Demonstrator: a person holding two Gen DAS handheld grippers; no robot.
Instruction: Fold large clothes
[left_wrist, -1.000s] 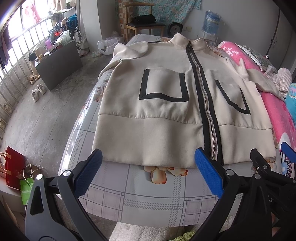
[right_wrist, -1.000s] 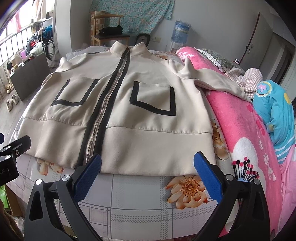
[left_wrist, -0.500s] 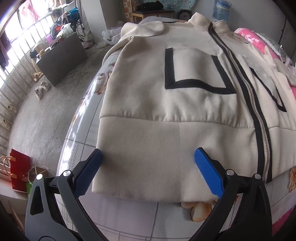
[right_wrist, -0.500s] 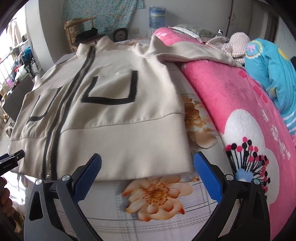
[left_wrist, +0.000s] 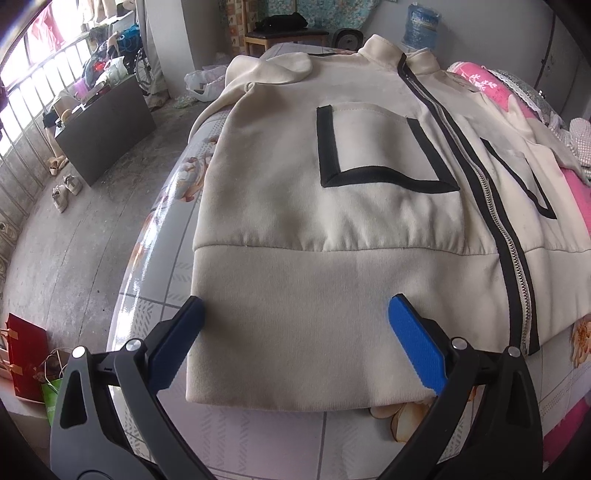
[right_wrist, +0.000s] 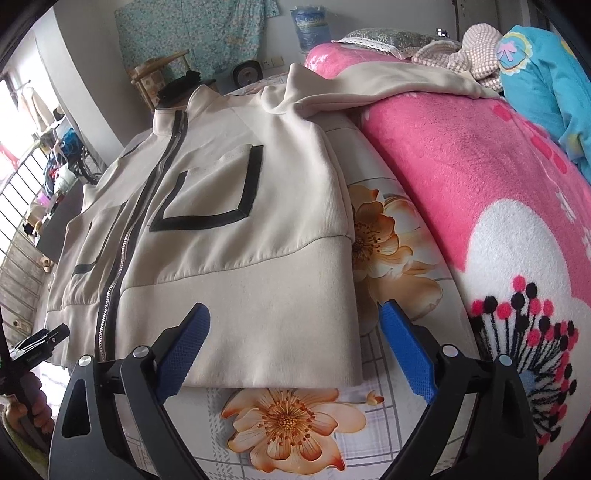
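A cream zip-up jacket (left_wrist: 332, 221) with black zipper trim and black-outlined pockets lies front up, flat on the bed. My left gripper (left_wrist: 295, 306) is open over the hem band at the jacket's lower left corner, its left finger at the side edge. In the right wrist view the same jacket (right_wrist: 221, 258) has its lower right hem corner between the fingers of my right gripper (right_wrist: 294, 312). Those jaws are closing but stand wide, and the pads do not press the cloth. One sleeve drapes over the pink blanket (right_wrist: 480, 184).
The floral sheet (left_wrist: 258, 435) shows in front of the hem. Turquoise clothing (right_wrist: 546, 74) lies beyond the blanket. Left of the bed are bare floor, a dark cabinet (left_wrist: 107, 122), shoes (left_wrist: 62, 188) and a red bag (left_wrist: 26, 362). A hand (right_wrist: 33, 402) grips the left tool.
Both grippers came down and forward onto the hem, the left toward the left corner, the right toward the right corner while rolling. The right jaws have narrowed slightly.
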